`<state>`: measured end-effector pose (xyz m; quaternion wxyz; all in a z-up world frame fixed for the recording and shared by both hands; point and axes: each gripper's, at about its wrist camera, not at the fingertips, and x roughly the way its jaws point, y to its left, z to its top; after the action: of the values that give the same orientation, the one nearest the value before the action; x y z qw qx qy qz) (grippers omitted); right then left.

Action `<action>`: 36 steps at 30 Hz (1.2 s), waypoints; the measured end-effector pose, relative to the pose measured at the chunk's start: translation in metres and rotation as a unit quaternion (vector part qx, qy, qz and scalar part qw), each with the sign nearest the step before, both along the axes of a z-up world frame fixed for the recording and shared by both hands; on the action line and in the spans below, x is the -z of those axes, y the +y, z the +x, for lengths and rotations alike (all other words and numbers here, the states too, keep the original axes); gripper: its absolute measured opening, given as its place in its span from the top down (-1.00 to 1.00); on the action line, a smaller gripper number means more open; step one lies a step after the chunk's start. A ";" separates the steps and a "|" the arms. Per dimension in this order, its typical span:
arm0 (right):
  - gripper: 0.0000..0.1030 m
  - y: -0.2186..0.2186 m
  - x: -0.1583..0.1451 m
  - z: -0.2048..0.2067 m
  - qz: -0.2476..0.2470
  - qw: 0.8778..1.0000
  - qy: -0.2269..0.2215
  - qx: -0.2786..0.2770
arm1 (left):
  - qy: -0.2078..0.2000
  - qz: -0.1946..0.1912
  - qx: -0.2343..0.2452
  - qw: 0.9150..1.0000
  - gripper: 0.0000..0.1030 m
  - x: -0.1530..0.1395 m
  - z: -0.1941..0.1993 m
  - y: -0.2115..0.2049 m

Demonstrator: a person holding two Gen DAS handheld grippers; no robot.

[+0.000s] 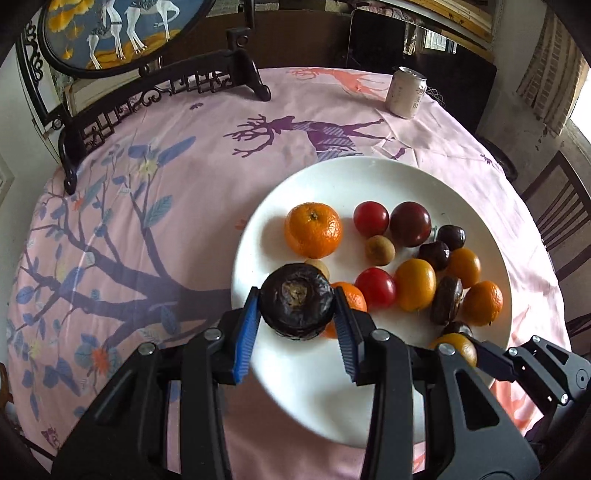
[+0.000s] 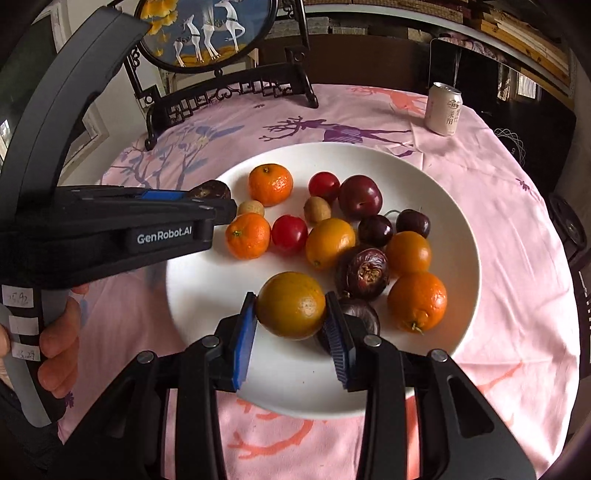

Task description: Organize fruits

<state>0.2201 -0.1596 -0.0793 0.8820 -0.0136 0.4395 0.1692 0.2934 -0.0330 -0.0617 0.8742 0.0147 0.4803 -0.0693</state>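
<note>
A white plate (image 1: 369,177) on the pink tablecloth holds several fruits: tangerines, red tomatoes, plums, longans and dark passion fruits. My left gripper (image 1: 297,302) is shut on a wrinkled dark passion fruit (image 1: 297,304) above the plate's near left part. In the right wrist view the plate (image 2: 424,173) shows again, and my right gripper (image 2: 291,306) is shut on a yellow-orange citrus fruit (image 2: 291,304) over the plate's front. The left gripper (image 2: 210,195) comes in from the left there, holding the passion fruit (image 2: 210,190) beside a tangerine (image 2: 270,183).
A pale drink can (image 1: 406,92) stands at the table's far right, also in the right wrist view (image 2: 443,109). A dark carved stand with a round deer picture (image 1: 122,33) sits at the far left. Dark chairs surround the table.
</note>
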 end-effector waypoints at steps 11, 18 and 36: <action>-0.31 0.004 -0.001 0.005 -0.005 1.000 -0.018 -0.001 | -0.013 -0.016 -0.001 1.000 -0.31 -0.010 0.001 0.006; -0.97 -0.016 -0.025 -0.087 -0.045 0.995 -0.087 0.032 | -0.116 0.025 -0.023 0.993 -0.96 -0.044 -0.104 0.021; -0.97 -0.031 -0.026 -0.174 -0.061 0.989 -0.078 0.113 | -0.151 0.024 -0.037 0.988 -0.96 -0.049 -0.238 0.016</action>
<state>0.0465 -0.1911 -0.0529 0.9246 -0.0308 0.3777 0.0395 0.0550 -0.0171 -0.0124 0.9382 0.0280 0.3443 -0.0223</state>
